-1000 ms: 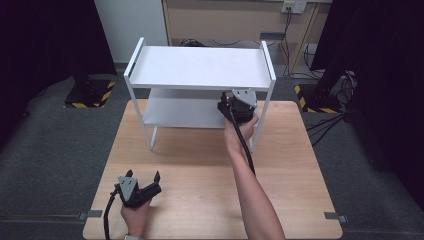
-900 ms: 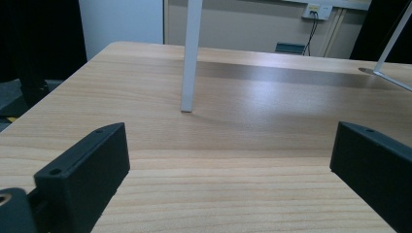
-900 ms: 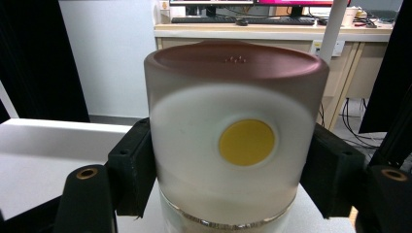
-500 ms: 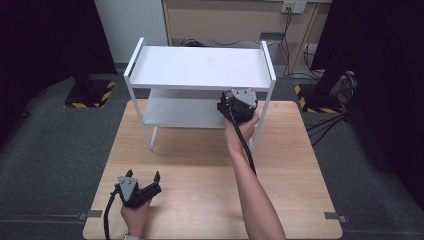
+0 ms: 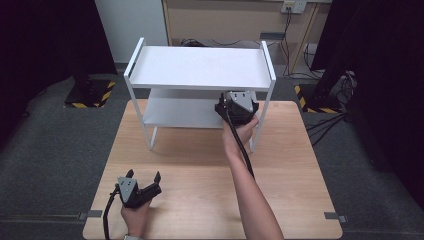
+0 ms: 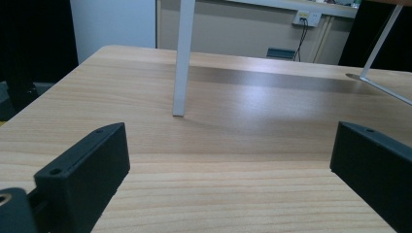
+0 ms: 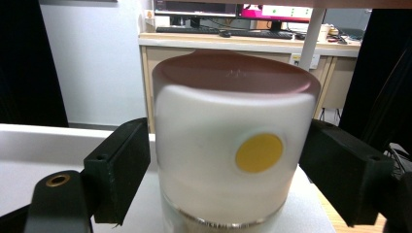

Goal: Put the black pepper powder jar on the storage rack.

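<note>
Two black jaws of my right gripper (image 7: 228,165) flank the frosted white jar with a yellow round sticker (image 7: 233,145), upright on the white metal rack's (image 5: 200,67) lower shelf, centre frame; contact is unclear. Left gripper (image 5: 142,176) waits wide, empty, lower left.

We find no readable text, brand or number anywhere. The white jar (image 7: 233,145) carries just a plain yellow round sticker (image 7: 259,153) at approx. 4 o'clock on its face, no print on it. The monitors (image 7: 233,9) at 12 o'clock are too blurred to read.
</note>
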`<action>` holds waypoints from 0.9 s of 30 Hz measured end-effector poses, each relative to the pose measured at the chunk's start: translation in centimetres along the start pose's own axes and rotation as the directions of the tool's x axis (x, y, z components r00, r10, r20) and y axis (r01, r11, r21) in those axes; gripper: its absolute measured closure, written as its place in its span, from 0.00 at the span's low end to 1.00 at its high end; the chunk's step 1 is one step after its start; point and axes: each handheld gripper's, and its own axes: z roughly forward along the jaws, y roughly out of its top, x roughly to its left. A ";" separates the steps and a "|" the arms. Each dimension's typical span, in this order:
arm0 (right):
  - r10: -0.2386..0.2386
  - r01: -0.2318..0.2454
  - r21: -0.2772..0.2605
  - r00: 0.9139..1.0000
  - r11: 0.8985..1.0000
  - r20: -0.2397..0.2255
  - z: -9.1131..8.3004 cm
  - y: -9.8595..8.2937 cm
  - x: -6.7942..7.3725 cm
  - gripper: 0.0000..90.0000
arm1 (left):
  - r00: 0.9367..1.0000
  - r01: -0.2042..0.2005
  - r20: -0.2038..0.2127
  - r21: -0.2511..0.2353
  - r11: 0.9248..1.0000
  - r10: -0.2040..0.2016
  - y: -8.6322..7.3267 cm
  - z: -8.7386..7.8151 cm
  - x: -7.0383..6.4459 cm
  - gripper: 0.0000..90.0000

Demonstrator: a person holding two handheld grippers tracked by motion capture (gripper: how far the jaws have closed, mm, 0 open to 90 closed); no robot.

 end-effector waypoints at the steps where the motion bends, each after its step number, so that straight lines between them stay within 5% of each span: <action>1: 0.000 0.000 0.000 1.000 1.000 0.001 -0.1 -0.1 0.0 0.21 | 1.000 0.003 0.000 0.001 1.000 -0.003 0.0 0.0 0.0 0.00; 27: 0.012 -0.015 -0.063 0.999 0.998 -0.049 -5.4 -2.6 -0.7 0.21 | 1.000 -0.003 -0.017 0.030 1.000 0.003 0.3 0.2 -0.2 0.00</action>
